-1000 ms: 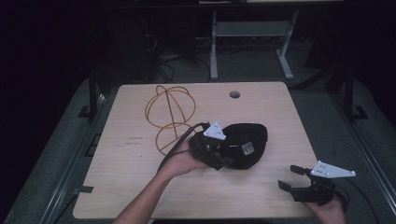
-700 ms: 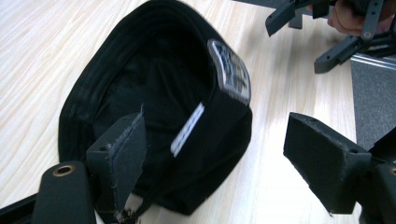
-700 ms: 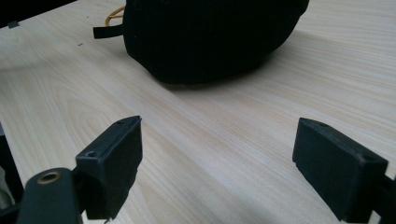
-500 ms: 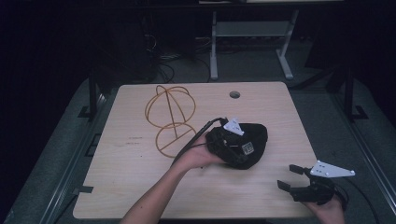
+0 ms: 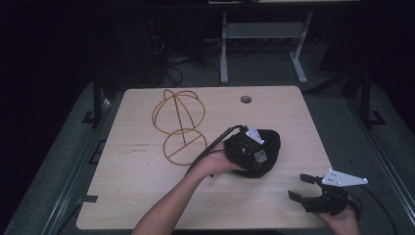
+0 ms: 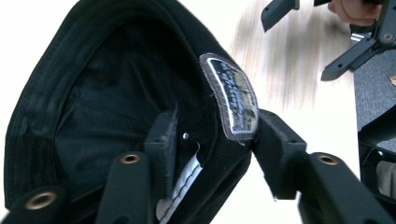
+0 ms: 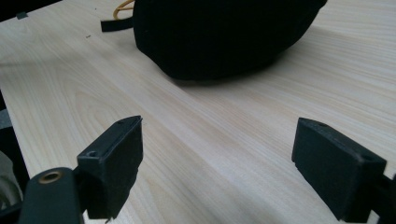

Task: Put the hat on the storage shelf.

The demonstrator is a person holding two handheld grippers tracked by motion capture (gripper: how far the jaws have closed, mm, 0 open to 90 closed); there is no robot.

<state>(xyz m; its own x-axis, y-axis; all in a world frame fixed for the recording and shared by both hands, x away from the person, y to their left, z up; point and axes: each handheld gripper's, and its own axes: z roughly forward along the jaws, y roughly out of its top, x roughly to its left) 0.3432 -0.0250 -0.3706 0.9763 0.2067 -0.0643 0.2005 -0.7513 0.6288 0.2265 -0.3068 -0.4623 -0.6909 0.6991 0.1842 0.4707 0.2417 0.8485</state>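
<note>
A black hat [image 5: 268,147] lies right of the table's middle, its opening turned toward my left gripper [image 5: 253,151]. In the left gripper view one jaw sits inside the hat [image 6: 93,93] and the other outside, by a sewn label patch [image 6: 233,100]. My left gripper [image 6: 217,135] is shut on the rim. My right gripper [image 5: 299,186] stands open near the front right edge, apart from the hat. Between its spread jaws in the right gripper view, my right gripper [image 7: 219,140] has only bare wood, with the hat [image 7: 219,32] farther ahead.
A gold wire stand [image 5: 178,125] with a round base stands left of the hat on the wooden table [image 5: 137,196]. A cable hole [image 5: 245,99] is near the far edge. The other gripper [image 6: 327,37] appears at the left gripper view's top right.
My left gripper has carried the hat to the right, away from the wire stand. The right gripper has stayed in place and open.
</note>
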